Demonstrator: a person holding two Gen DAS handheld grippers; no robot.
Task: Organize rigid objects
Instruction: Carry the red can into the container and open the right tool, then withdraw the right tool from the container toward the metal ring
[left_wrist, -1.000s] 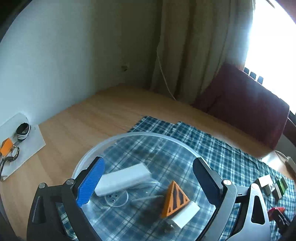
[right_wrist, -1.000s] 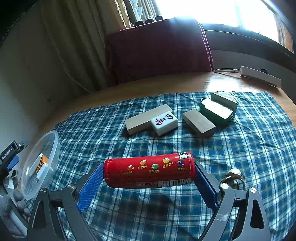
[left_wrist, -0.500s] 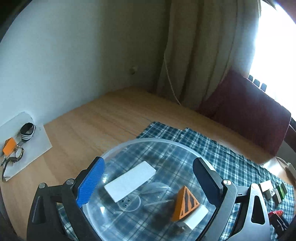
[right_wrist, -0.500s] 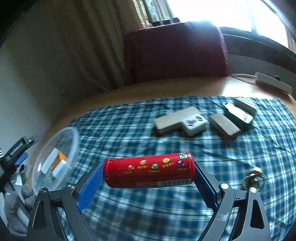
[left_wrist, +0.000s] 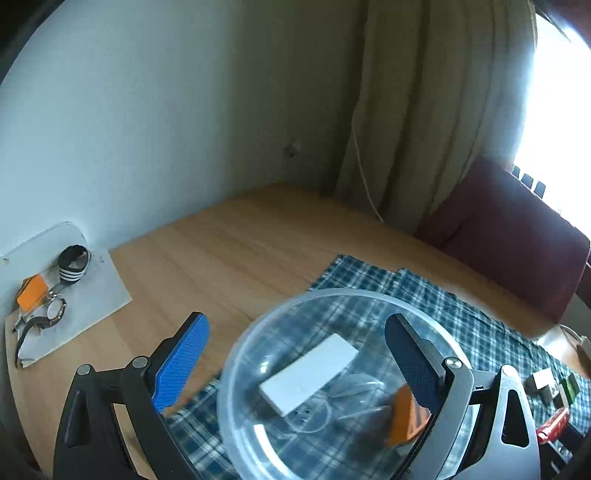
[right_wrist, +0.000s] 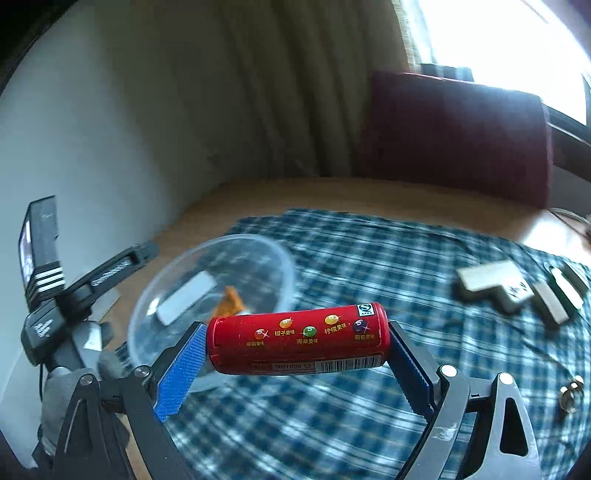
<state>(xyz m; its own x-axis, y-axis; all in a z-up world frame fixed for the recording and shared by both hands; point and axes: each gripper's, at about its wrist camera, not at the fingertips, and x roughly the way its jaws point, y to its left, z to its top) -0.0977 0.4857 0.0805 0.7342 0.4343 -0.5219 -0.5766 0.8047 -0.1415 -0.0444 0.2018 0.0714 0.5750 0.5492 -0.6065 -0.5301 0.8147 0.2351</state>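
Red and glossy, the candy tube lies crosswise between the blue ribbed pads of the right gripper, pinched end to end and held above the checked cloth, just beside the clear plastic bowl. By my judgement the sorting is roughly half done: the bowl already holds a flat white block and an orange wedge, with perhaps a second white piece under the wedge, though motion blur leaves that unsure. Left on the cloth, well apart from the bowl, are several pale mahjong-like tiles, a dark green case and a small metal ring near the right edge. The left gripper has its jaws spread wide, the right-hand finger reaching over the bowl's rim while the left-hand one stands outside it over bare wood — I cannot tell whether either touches the plastic. The bowl is thin, smooth and transparent, likely light enough to skid if nudged; the tube is a hard cylinder with a printed label and barcode, apt to roll once released. A wooden table lies beneath, and a white board by the wall carries a watch and keys — not part of the sorting, as far as I can judge.
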